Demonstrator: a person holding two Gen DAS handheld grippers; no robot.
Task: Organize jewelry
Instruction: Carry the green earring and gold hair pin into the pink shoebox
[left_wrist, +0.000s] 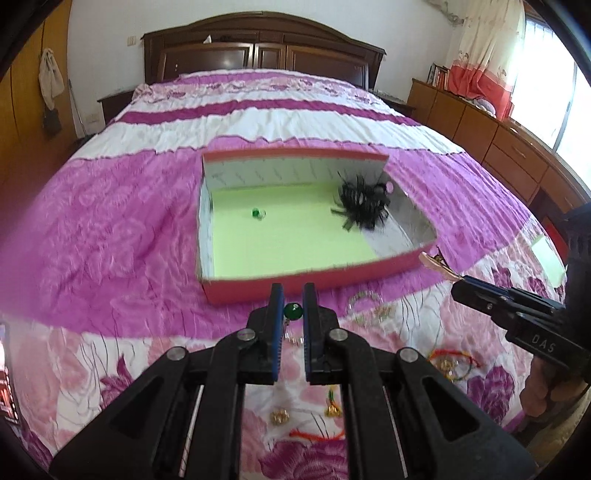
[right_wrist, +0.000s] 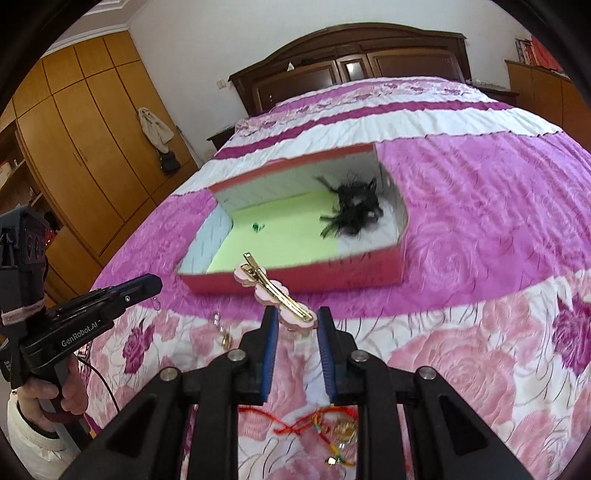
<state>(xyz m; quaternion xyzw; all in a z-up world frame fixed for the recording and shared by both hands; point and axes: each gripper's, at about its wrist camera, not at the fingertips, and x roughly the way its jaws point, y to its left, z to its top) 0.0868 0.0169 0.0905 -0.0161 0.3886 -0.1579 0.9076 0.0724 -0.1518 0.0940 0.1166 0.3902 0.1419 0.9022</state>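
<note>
Green bead earring (left_wrist: 293, 311) clamped between left gripper (left_wrist: 293, 295) pads. Pink scalloped hair clip (right_wrist: 275, 295), gold bar uppermost, gripped by right gripper (right_wrist: 295, 317), projecting forward.

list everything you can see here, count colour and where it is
box: one, red outside, pale green floor, open on the bed
black feathery hair piece: one, black, in the box's right part
small green bead item: one, green, on the box floor, left of middle
green bead earring: one, green, pinched in the left gripper
hair clip: one, gold with pink flowers, held in the right gripper
red cord bracelets: several, red with gold charms, on the bedspread near the grippers; exact count unclear
bedspread: one, pink, magenta and white floral
headboard: one, dark wood
wardrobe: one, light wood
left gripper: black, blue pads, shut on the earring
right gripper: black, blue pads, shut on the clip
</note>
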